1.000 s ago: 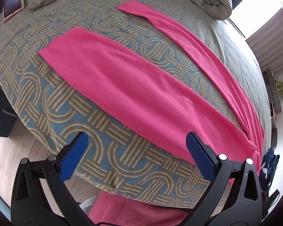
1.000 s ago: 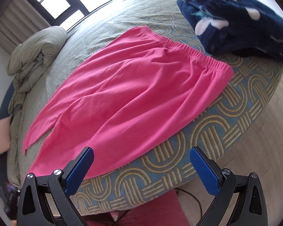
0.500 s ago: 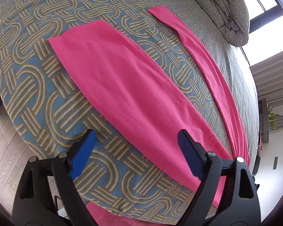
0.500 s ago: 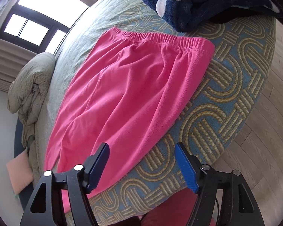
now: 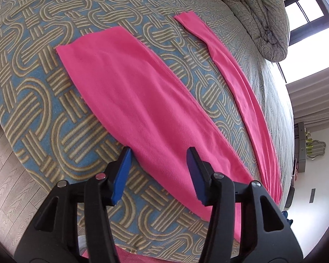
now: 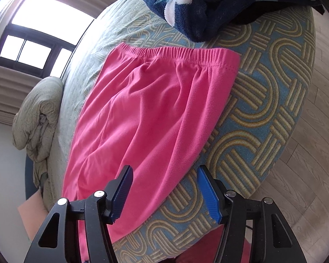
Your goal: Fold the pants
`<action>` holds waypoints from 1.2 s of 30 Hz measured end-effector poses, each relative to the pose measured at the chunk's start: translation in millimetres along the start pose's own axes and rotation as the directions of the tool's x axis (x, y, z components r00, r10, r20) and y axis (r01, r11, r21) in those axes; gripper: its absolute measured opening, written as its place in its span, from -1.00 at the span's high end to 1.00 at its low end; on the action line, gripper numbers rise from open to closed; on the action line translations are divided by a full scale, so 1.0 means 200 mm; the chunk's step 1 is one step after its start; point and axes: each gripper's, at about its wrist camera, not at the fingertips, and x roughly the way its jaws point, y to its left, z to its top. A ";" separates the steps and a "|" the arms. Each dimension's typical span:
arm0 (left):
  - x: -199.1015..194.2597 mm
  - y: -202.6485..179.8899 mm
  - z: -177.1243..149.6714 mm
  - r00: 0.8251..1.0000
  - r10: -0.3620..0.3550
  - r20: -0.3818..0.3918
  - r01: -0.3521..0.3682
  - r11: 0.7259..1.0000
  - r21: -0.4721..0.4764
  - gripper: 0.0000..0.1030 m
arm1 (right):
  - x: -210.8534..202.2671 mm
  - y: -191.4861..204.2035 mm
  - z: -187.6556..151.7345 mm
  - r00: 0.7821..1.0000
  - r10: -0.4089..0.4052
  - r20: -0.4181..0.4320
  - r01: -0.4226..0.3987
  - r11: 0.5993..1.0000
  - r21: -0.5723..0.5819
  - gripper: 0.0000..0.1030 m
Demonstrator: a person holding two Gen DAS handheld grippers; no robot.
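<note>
Pink pants lie flat on the patterned bedspread, legs splayed toward upper frame, waistband at upper centre of right view. Left gripper and right gripper both half open, jaws just closing, straddling the near fabric edge, pads not pressing. Navy blanket top right.

A bed with a blue cover of woven tan bands carries pink pants laid flat, legs apart. In the right wrist view their elastic waistband lies at 12 o'clock, just below a navy fleece. A bunched grey duvet sits at 1 o'clock in the left wrist view.
</note>
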 end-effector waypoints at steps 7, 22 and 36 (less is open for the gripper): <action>0.03 -0.03 0.07 1.000 -0.006 0.001 0.006 0.999 -0.032 -0.03 | 0.06 0.05 0.00 0.998 -0.070 -0.004 0.070 0.997 -0.028 0.46; 0.02 0.09 0.14 0.994 0.069 0.085 -0.058 0.991 -0.118 -0.09 | 0.08 0.02 0.01 0.999 -0.050 -0.013 0.050 0.999 -0.014 0.45; -0.11 -0.03 0.20 0.983 0.053 0.177 -0.057 0.998 0.017 0.91 | 0.01 0.10 0.03 0.998 0.000 0.058 0.005 0.996 -0.085 0.95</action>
